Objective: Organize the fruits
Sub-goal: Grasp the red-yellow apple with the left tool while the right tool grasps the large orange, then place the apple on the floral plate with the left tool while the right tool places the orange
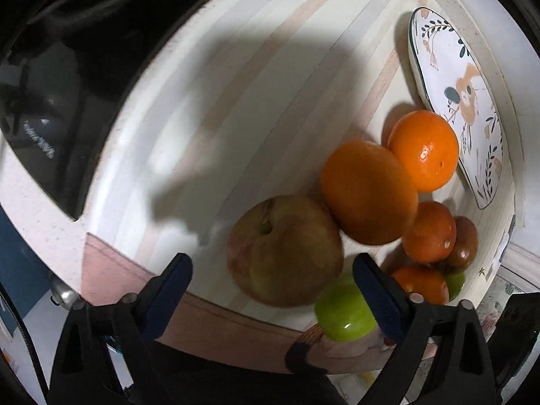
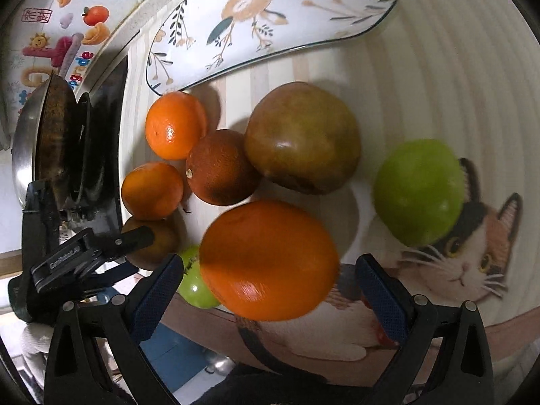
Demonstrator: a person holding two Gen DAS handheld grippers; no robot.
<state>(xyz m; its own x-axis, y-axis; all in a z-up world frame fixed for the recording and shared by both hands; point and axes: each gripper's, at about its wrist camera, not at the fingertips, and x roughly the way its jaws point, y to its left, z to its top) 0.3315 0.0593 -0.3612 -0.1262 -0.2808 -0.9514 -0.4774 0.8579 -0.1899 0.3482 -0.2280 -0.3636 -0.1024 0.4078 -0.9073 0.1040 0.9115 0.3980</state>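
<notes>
Fruit lies in a heap on a striped cloth (image 1: 236, 101). In the left wrist view my left gripper (image 1: 270, 263) is open above a big yellow-red apple (image 1: 287, 249), with its fingers clear of both sides. Beside the apple are a large orange (image 1: 369, 192), several tangerines (image 1: 423, 150) and a green apple (image 1: 344, 314). In the right wrist view my right gripper (image 2: 270, 263) is open over the large orange (image 2: 270, 260), and gaps show at both pads. The big apple (image 2: 302, 136) and a green apple (image 2: 418, 192) lie beyond it.
A flowered plate (image 2: 270, 17) (image 1: 455, 101) rests behind the fruit. A steel pan (image 2: 44, 135) sits on a dark hob at the left. The cloth shows a cat picture (image 2: 472, 253). A black tool body (image 2: 67, 263) juts in at the lower left.
</notes>
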